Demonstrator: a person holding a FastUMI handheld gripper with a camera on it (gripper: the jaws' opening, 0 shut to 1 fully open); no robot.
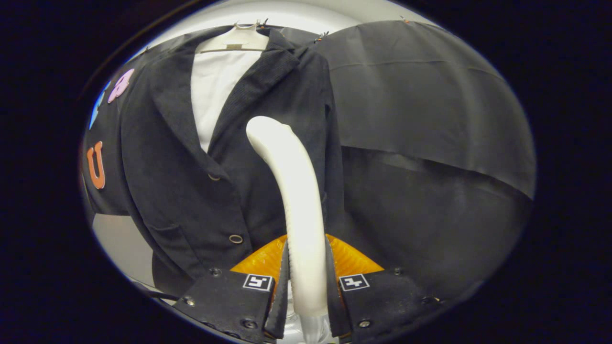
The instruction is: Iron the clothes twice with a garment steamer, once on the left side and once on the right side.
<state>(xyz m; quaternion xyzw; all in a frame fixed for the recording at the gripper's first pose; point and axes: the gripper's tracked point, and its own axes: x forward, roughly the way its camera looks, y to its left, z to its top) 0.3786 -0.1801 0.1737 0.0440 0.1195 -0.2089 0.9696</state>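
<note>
Steamer (291, 191) clamped between both fingers of gripper (307, 286), head curving up toward 12 o'clock, presumably to face the fabric. Jacket (191, 191) hanging beyond at 11 o'clock on hanger (236, 40), front spread for ironing.

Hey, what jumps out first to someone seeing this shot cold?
The white garment steamer stands out most, clamped between the tongs and curving up toward the clothes. Right behind it hangs a dark jacket over a white shirt on a pale hanger.
</note>
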